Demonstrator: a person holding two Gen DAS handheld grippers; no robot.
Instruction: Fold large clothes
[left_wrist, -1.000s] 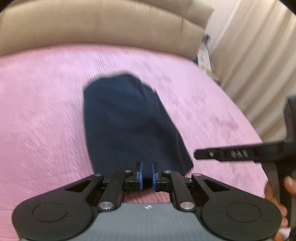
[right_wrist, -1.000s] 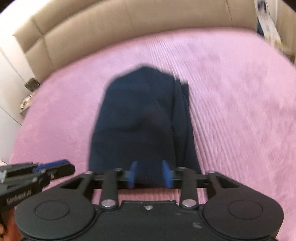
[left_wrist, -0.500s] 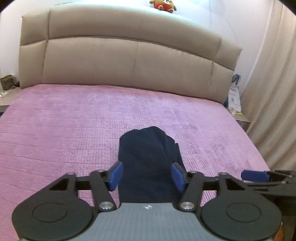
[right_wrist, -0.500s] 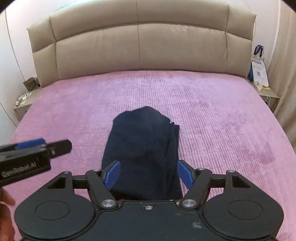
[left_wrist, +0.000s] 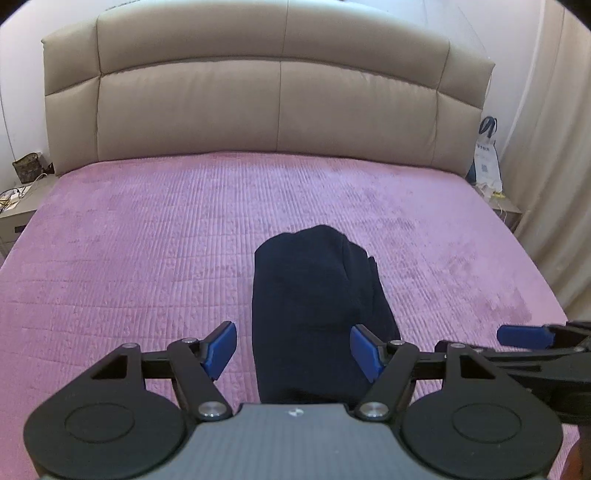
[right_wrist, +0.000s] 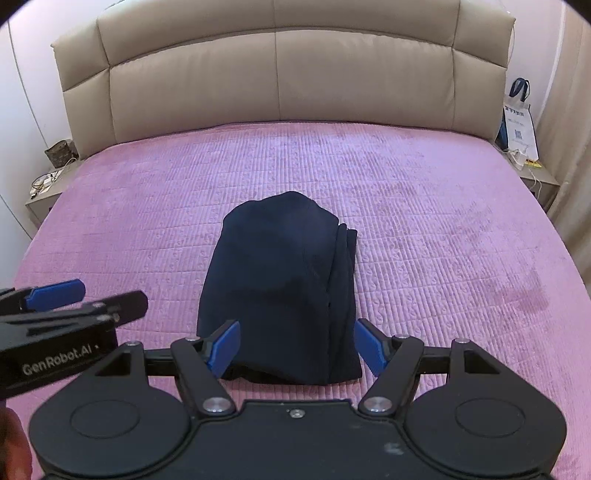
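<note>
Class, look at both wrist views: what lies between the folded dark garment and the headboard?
Only bare pink bedspread lies between the folded dark garment and the headboard; both wrist views show it.

- The left gripper (left_wrist: 293, 349), black with blue pads, stands with its jaws spread wide and nothing between them.
- A folded dark navy garment (left_wrist: 314, 302) lies on the pink quilted bed cover (left_wrist: 147, 240), beyond the pads.
- The right gripper (left_wrist: 524, 338) enters at the right edge, above the cover.
- A beige padded headboard (left_wrist: 266, 107) backs the bed.
- A white bag with blue handles (left_wrist: 487, 155) stands at right.
</note>
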